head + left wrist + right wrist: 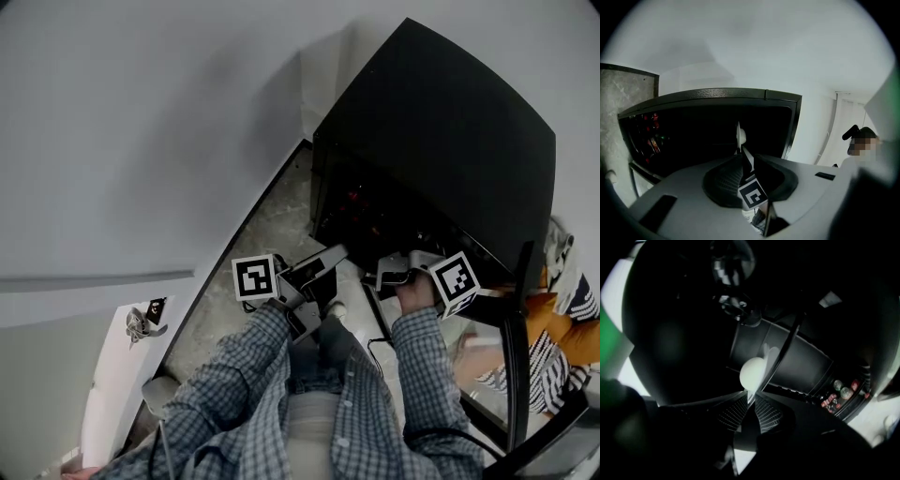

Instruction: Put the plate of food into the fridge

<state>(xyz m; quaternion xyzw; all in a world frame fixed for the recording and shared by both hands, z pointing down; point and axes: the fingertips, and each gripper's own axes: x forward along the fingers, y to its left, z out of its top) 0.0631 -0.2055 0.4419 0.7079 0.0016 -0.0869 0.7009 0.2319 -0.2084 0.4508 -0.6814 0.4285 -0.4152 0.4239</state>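
The black fridge (441, 122) stands open in front of me, its inside (375, 202) dark. In the head view both grippers hover low before the opening, the left gripper (330, 255) beside the right gripper (386, 274); I cannot make out the plate there. In the right gripper view the plate (749, 398) shows edge-on as a thin pale line with the right gripper (751, 397) shut on it, and a round white piece of food (752, 373) sits just past the tips. The left gripper (740, 157) stands open, with the same thin plate edge (738, 133) and white food (742, 136) between its jaws.
Small bottles and cans (841, 392) line the fridge's inside. The open door's dark frame (517, 319) stands at my right, with orange and striped things (562, 328) behind it. A grey wall (141, 141) runs along the left above a speckled floor (272, 220). A person (862, 140) is far right.
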